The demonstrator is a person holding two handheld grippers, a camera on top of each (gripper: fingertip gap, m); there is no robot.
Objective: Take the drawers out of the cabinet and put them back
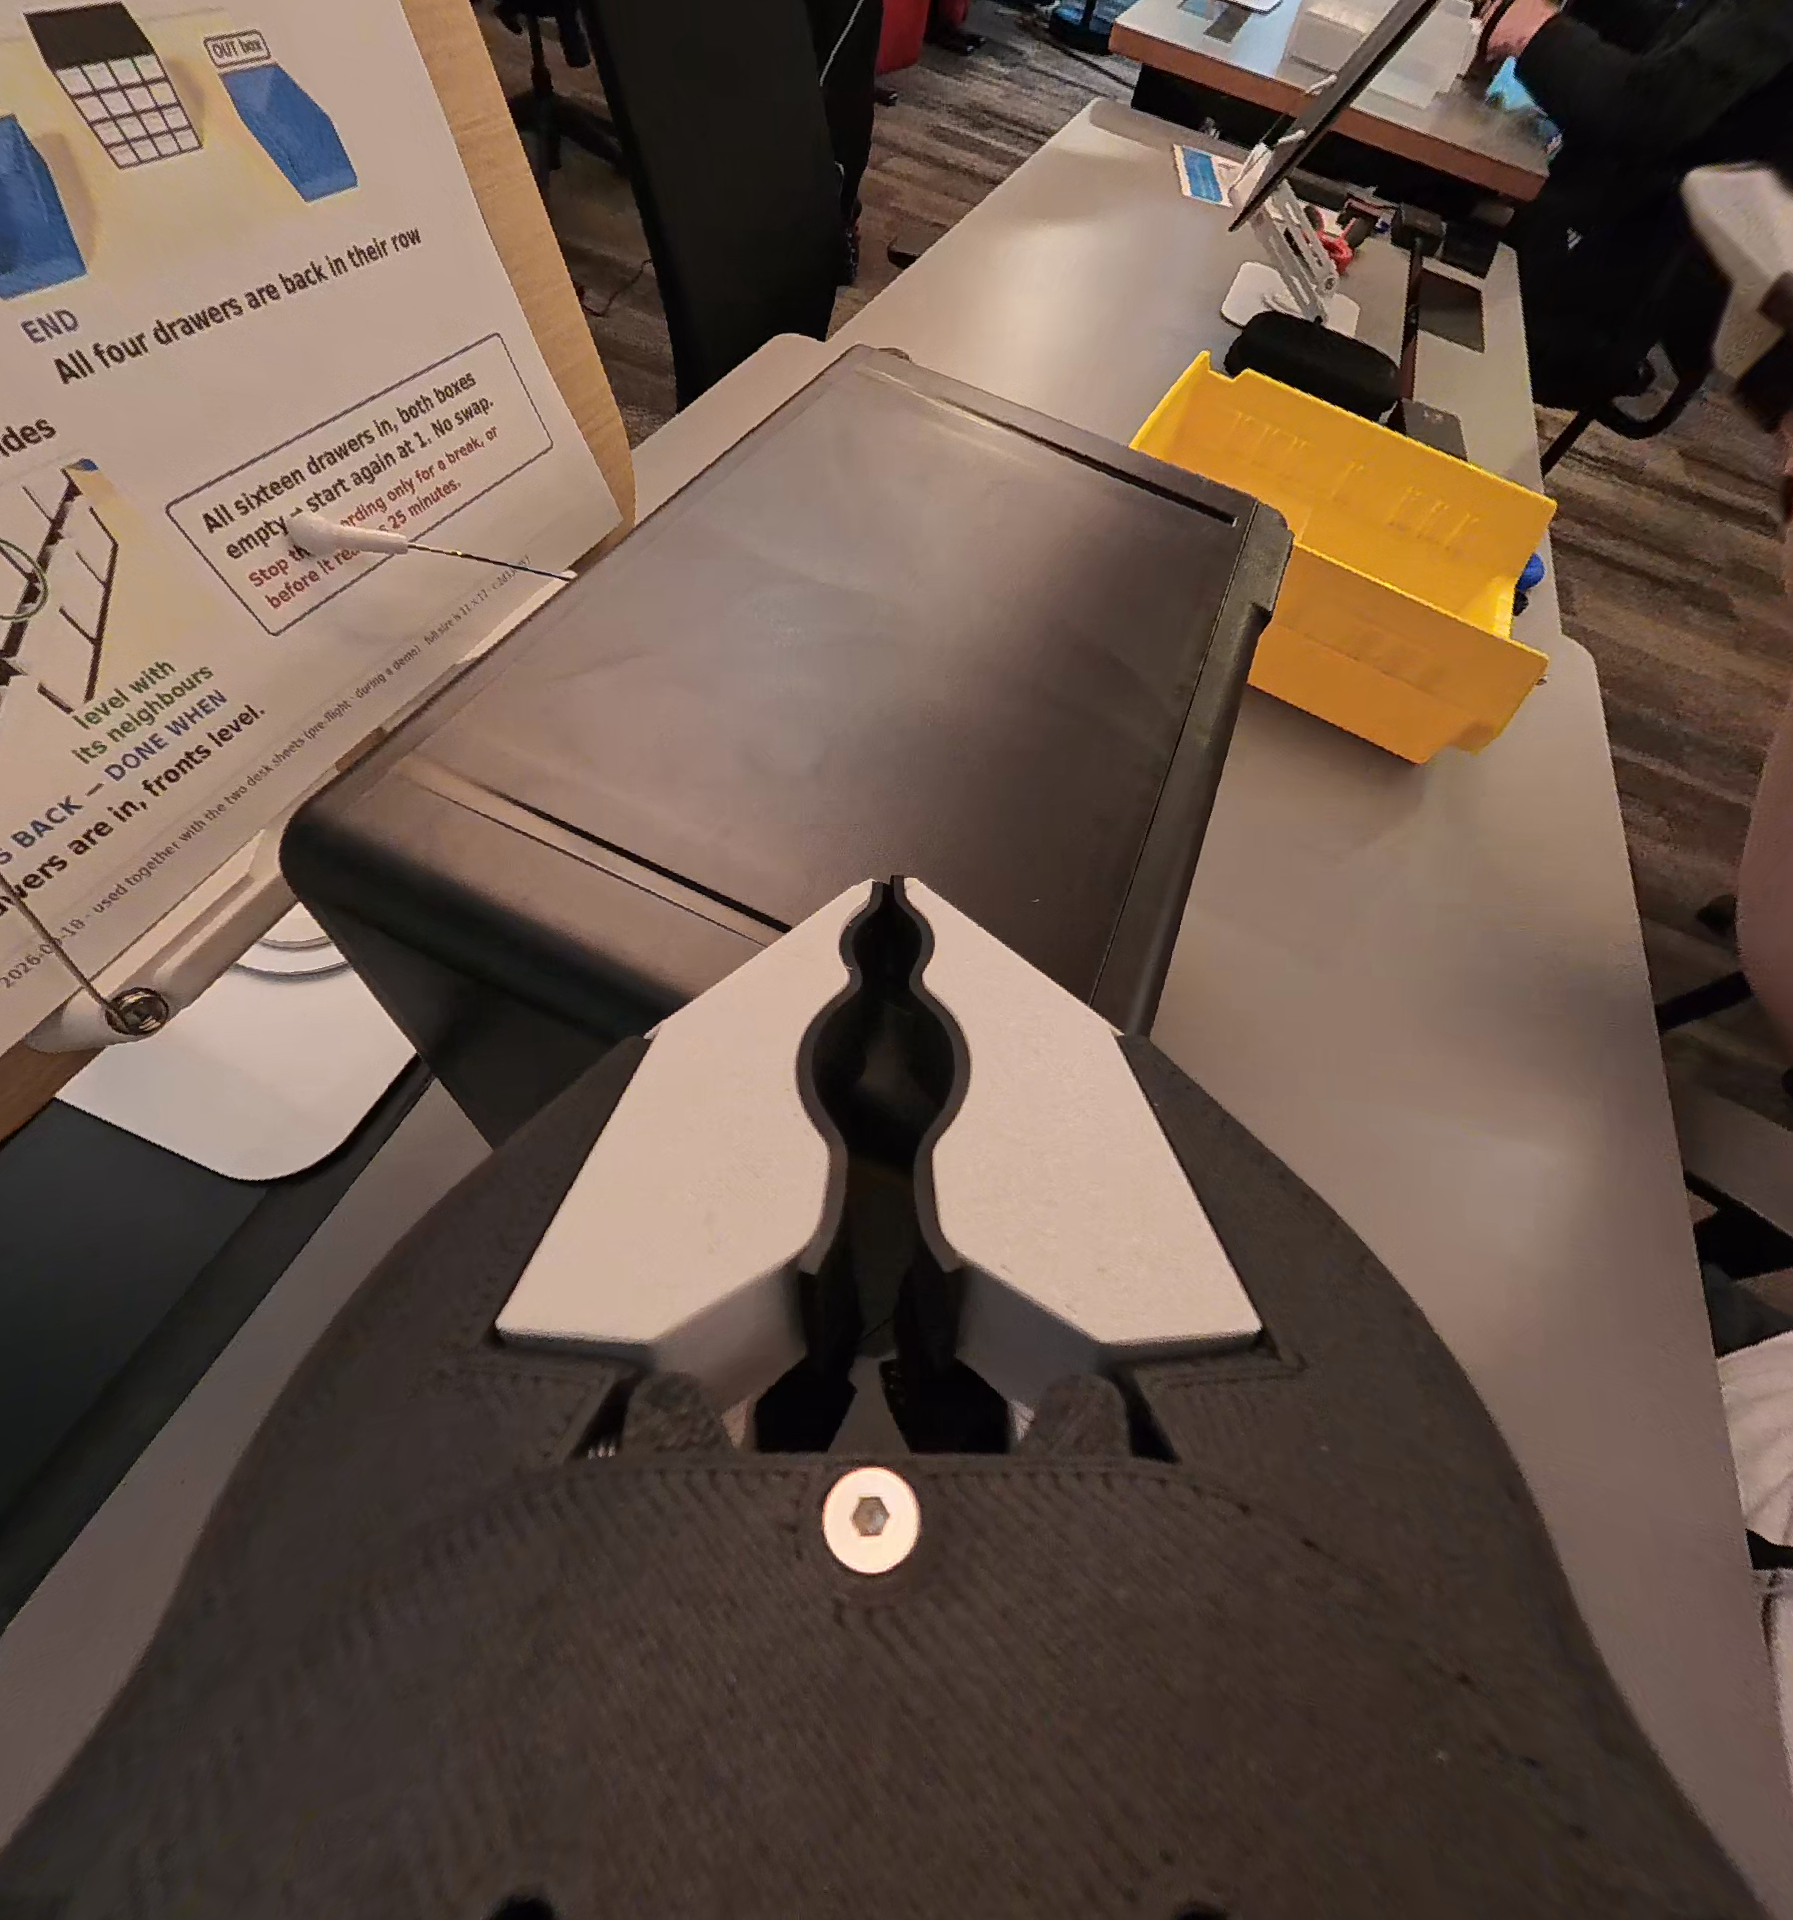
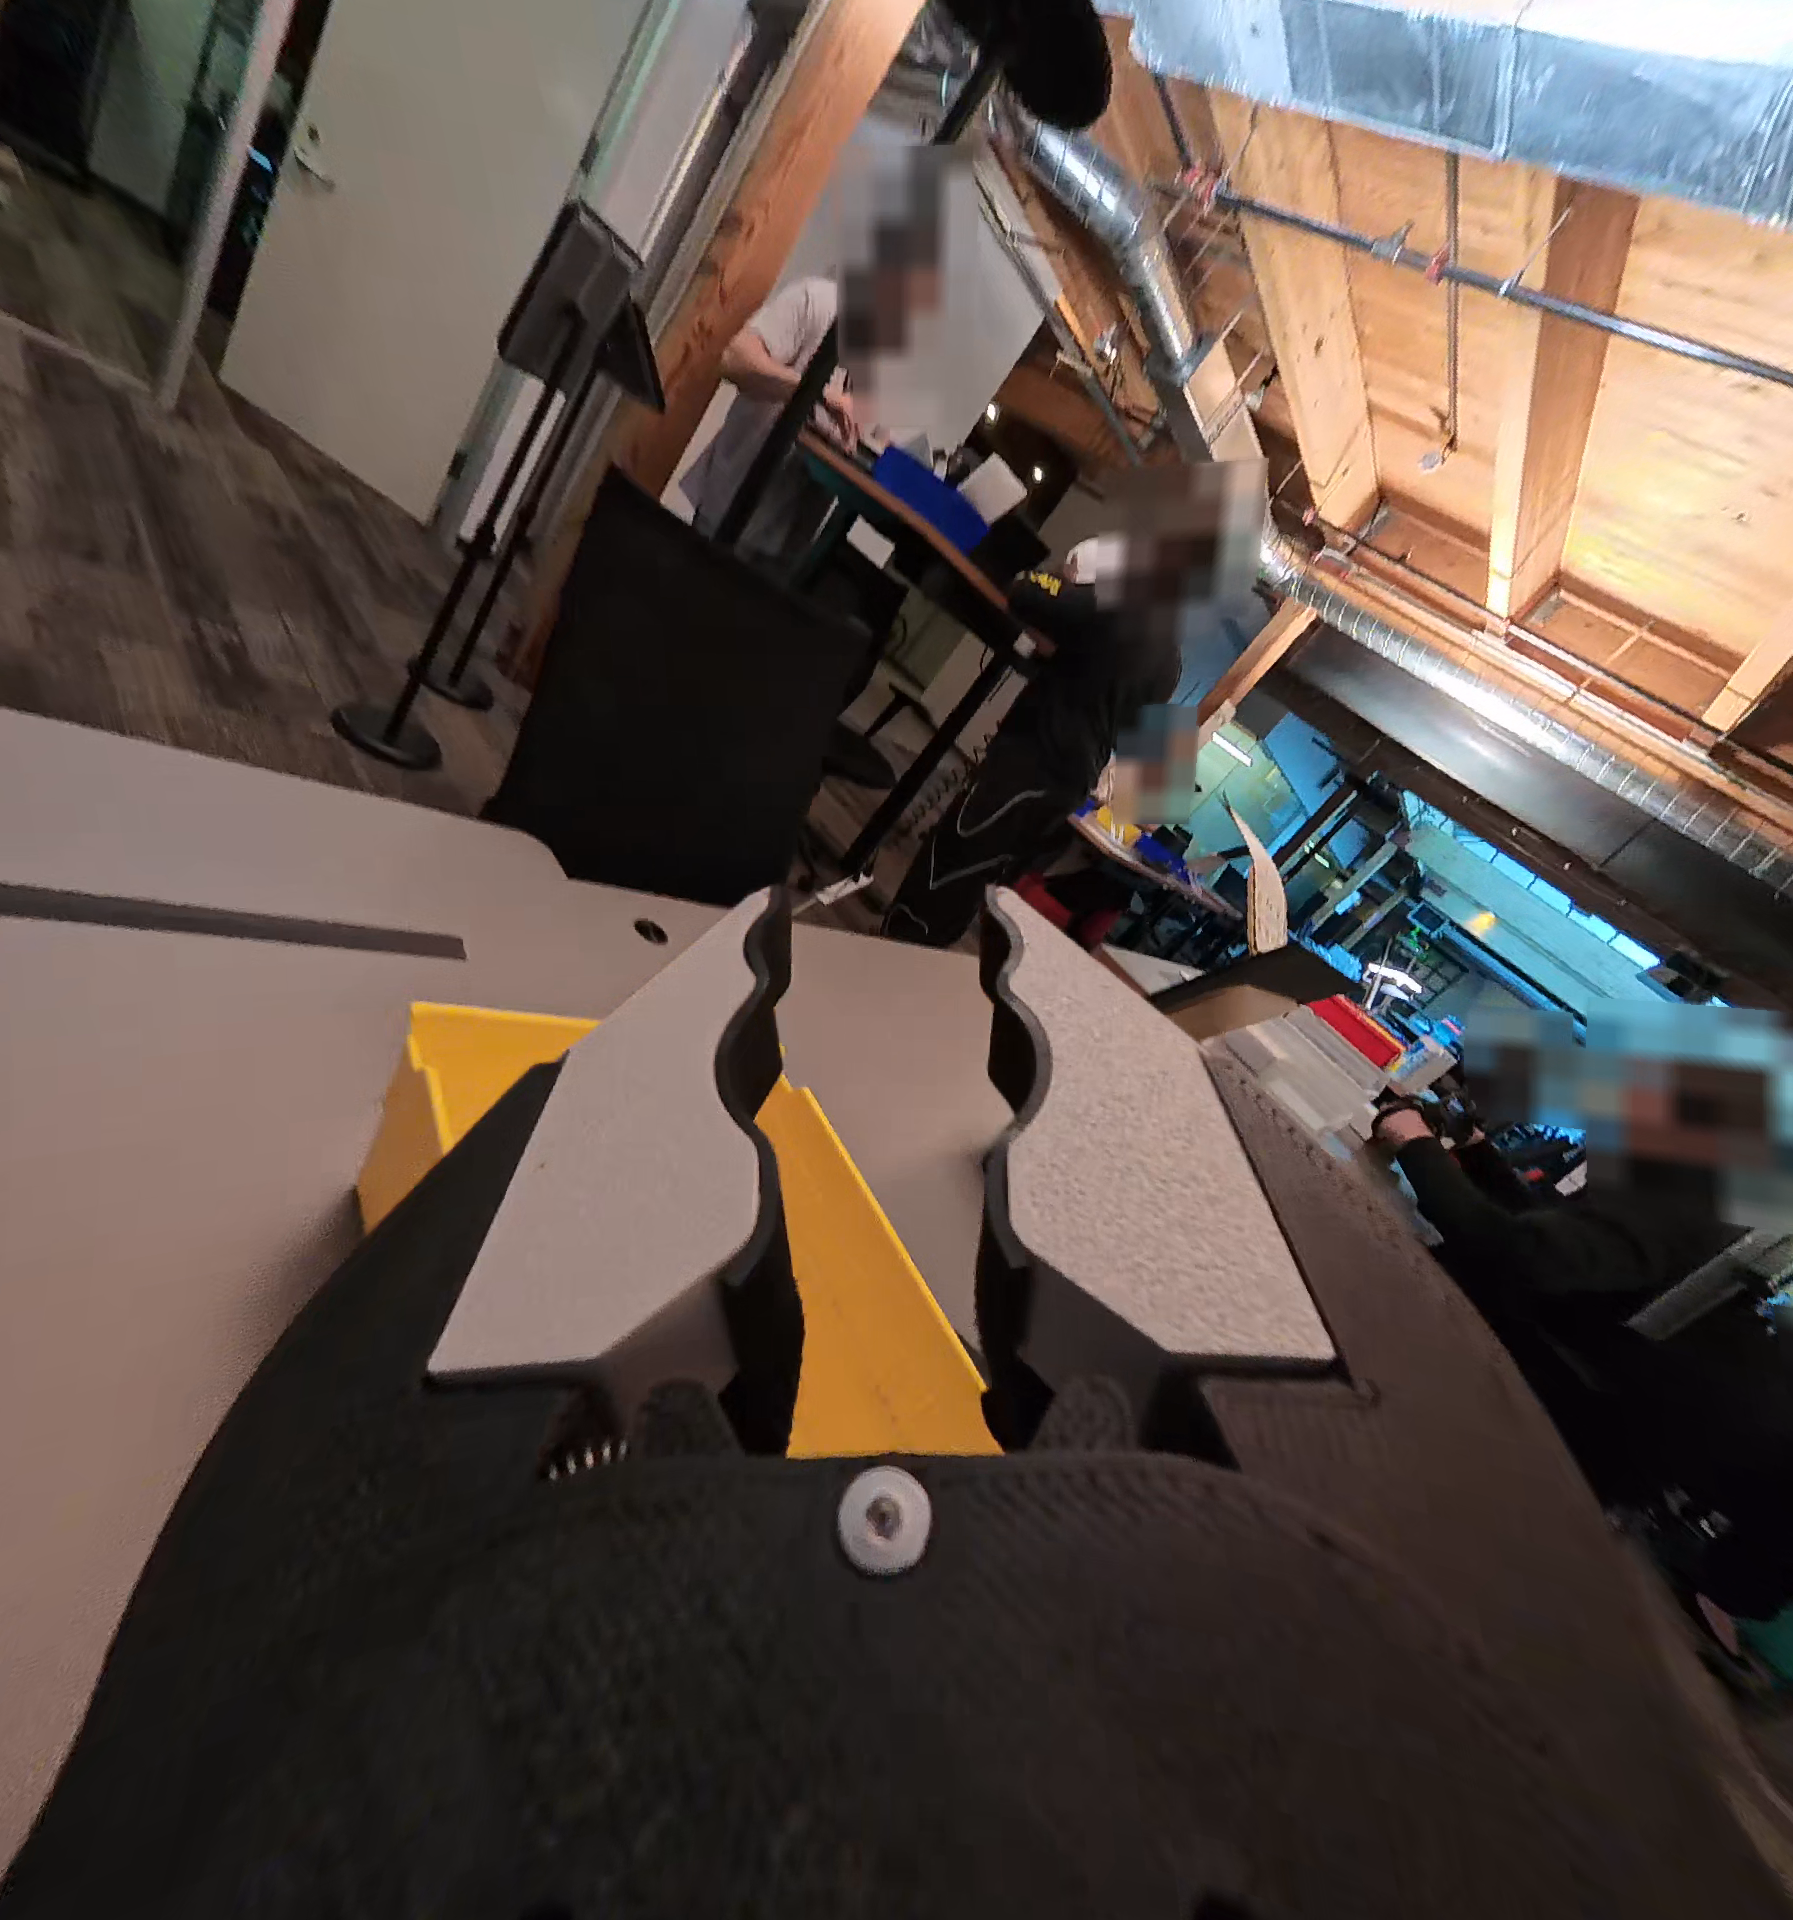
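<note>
My left tool [image 1: 894,885], lower centre of the left wrist view: grey fingers pressed together at the tips, nothing between them, hovering over the near edge of the black cabinet [image 1: 871,644]. Cabinet: mid-frame, flat dark top toward me, resting on the grey surface [image 1: 1391,987]; drawers not visible from here. Yellow bin [image 1: 1380,582]: right of the cabinet, just beside its far corner, on its side. Instruction sheet [image 1: 196,416]: upper left, on a stand. My right tool [image 2: 887,951], centre of the right wrist view: fingers parted with a clear gap, holding nothing, above the yellow bin [image 2: 850,1278].
</note>
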